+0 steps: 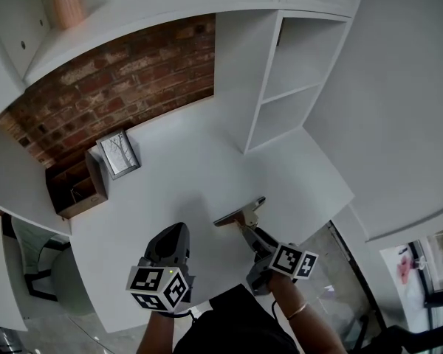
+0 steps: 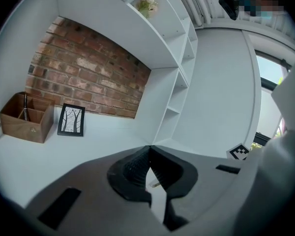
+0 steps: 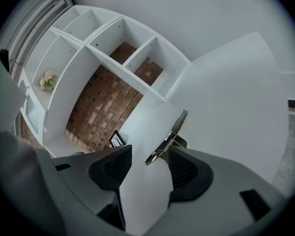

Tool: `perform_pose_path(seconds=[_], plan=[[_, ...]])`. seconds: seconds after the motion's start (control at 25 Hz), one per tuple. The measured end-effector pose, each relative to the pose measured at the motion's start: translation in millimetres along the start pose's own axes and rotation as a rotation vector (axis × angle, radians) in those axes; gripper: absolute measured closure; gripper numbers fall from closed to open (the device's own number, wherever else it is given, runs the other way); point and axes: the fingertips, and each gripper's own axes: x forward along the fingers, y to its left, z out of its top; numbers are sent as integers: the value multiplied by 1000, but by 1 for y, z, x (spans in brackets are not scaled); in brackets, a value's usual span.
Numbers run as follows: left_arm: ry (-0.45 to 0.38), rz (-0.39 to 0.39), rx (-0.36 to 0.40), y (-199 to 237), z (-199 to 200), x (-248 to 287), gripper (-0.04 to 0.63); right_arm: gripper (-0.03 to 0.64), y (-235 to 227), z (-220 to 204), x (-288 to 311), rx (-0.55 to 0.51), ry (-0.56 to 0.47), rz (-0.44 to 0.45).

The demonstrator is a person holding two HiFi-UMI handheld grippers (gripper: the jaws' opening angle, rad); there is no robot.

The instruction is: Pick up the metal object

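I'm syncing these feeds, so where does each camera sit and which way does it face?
Head view: on the head, looking steeply down at the desk; left gripper, right gripper and forearms show.
Left gripper view: rides that gripper, faces the brick wall; shut jaws show.
Right gripper view: rides that gripper, faces the metal object; open jaws show.
All three share the picture frame.
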Motion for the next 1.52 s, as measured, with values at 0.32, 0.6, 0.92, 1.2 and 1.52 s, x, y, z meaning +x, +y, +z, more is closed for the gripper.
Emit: perform_pose_path(seconds=[0.32, 0.6, 0.92, 1.2, 1.52], plan=[[47, -2, -18, 7, -6, 33, 586, 407, -16, 10, 24, 56, 14, -25], [67, 2, -36, 13, -10, 52, 586, 462, -21, 14, 38, 109, 41, -11], [83, -5, -54, 13, -14, 63, 586, 545, -24, 14, 45, 177, 78, 8], [84, -4, -67, 12, -14, 64, 586, 591, -21, 16, 46, 192, 91, 27], [67, 6, -79, 12, -10, 58, 586, 611, -1, 23, 44, 119, 70, 114]])
